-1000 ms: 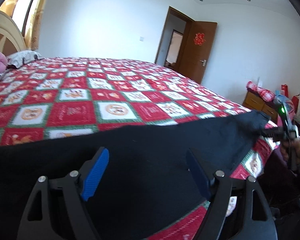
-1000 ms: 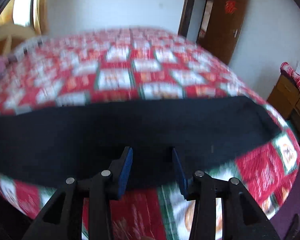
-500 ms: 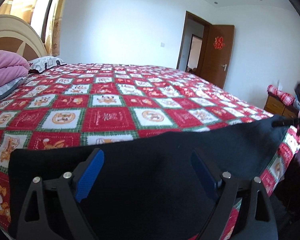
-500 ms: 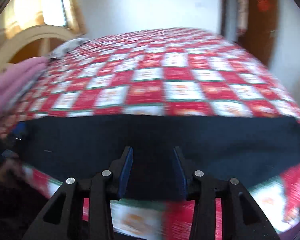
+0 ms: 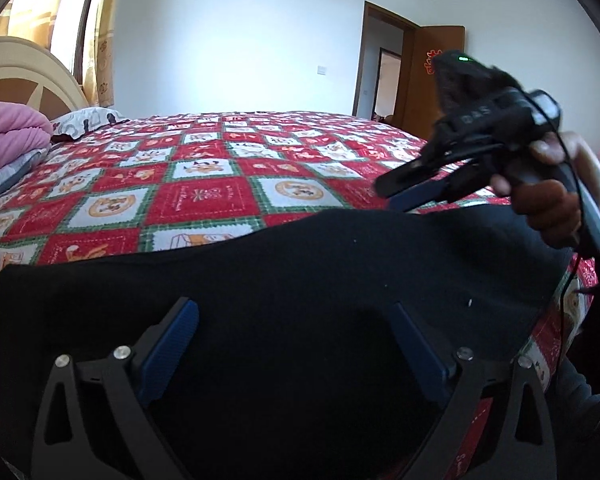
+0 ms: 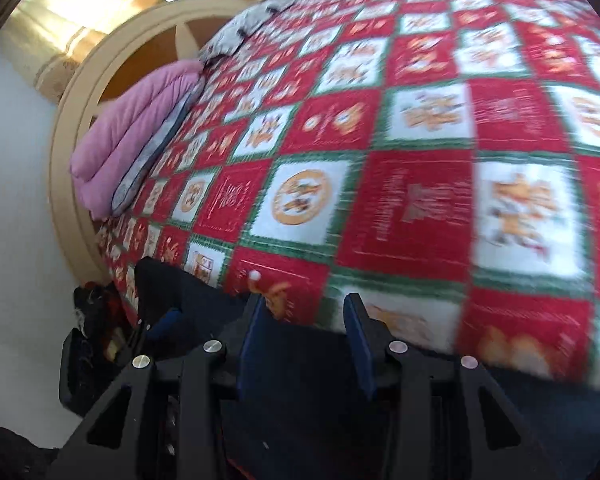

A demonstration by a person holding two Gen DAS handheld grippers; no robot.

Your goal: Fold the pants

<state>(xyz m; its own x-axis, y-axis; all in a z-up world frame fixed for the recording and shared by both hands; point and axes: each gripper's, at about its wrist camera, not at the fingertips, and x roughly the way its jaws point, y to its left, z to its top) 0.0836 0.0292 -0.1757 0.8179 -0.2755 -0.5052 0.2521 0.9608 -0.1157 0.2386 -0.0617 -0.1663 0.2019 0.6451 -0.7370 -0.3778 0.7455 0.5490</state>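
The black pants lie flat in a long band along the bed edge, directly under both tools; judging by that length, folds remain. The left tool is opening wide, gripping nothing. The right tool stands partly open, empty, above the cloth.

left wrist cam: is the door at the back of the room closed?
No. The brown door stands swung open beside its doorway, past the far side of the bed.
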